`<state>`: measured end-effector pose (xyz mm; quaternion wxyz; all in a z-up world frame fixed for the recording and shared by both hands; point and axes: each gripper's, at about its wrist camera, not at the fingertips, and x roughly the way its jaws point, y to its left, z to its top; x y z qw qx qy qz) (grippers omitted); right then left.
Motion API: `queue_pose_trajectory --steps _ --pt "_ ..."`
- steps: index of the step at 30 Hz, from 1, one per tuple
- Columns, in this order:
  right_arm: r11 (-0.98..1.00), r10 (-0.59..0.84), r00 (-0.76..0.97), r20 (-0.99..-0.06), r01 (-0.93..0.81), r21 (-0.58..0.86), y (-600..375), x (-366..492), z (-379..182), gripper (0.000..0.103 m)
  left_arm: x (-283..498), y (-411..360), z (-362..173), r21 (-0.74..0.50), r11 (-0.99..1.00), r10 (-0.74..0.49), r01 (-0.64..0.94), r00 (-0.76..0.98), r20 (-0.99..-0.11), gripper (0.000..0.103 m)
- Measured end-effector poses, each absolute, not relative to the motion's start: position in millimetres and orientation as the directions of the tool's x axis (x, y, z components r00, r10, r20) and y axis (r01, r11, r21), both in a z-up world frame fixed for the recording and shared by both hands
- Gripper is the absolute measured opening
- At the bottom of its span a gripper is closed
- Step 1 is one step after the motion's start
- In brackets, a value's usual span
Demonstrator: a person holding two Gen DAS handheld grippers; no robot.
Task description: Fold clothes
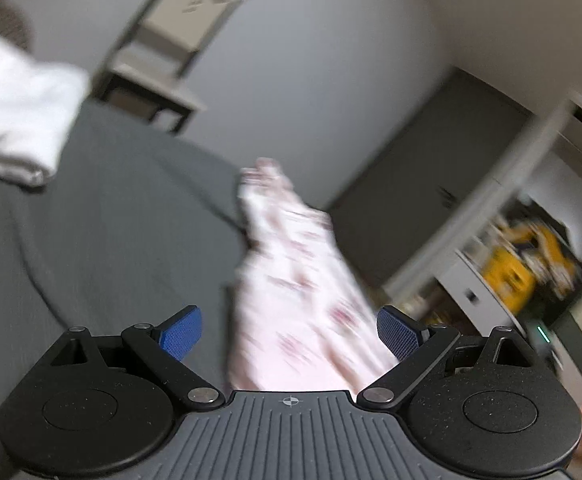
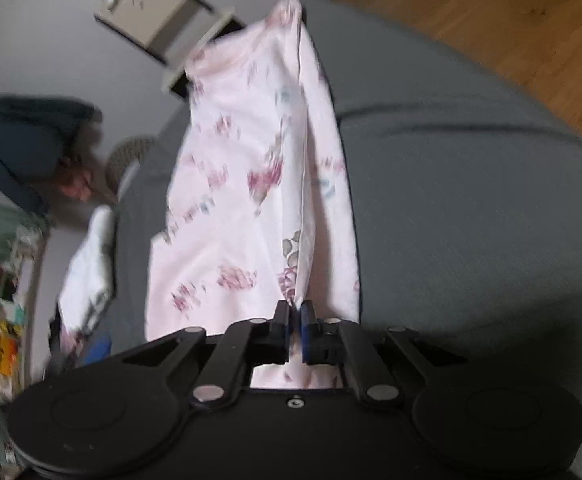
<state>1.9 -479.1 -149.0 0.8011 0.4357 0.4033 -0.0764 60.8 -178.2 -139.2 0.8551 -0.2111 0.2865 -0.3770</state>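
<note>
Right gripper pinches the floral garment's hem; long axis runs away over the grey bed. Left gripper spread wide, cloth between its pads, untouched. Bed bare right of garment.

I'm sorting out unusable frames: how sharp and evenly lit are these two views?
Left wrist: heavy motion blur on the floral cloth and shelf; the open left gripper stays sharp. Right wrist: milder blur; right gripper, shut on the cloth, is crisp; a dark shadow falls beside it on the bed. Both show fisheye bending.

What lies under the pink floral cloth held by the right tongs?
A grey bed cover lies beneath the floral cloth held by the right tongs; anything directly under the cloth is hidden.
</note>
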Motion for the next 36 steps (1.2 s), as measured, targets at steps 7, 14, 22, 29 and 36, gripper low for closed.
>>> queue_pose_trajectory --steps 7,14,22,29,36 --pt "0.618 0.282 0.663 -0.693 0.427 0.660 -465 -22 -136 0.034 -24 -205 -128 -0.397 0.562 -0.815 0.726 0.401 -0.419 0.094" --pt "0.751 0.265 0.599 -0.756 0.363 0.551 -418 -25 -130 0.039 -49 -227 -133 -0.280 0.497 -0.798 0.821 0.307 -0.518 0.094" --pt "0.703 0.189 0.588 -0.787 0.478 0.526 -420 -55 -136 0.013 -48 -238 -160 -0.270 0.551 -0.703 0.790 0.265 -0.660 0.094" --pt "0.624 0.248 0.499 -0.830 0.574 0.531 -437 -62 -153 0.020 -64 -232 -163 -0.167 0.523 -0.683 0.836 0.294 -0.668 0.094" --pt "0.724 0.037 0.659 -0.752 0.501 0.474 -460 -12 -105 0.056 -63 -225 -163 -0.188 0.500 -0.709 0.846 0.274 -0.650 0.094"
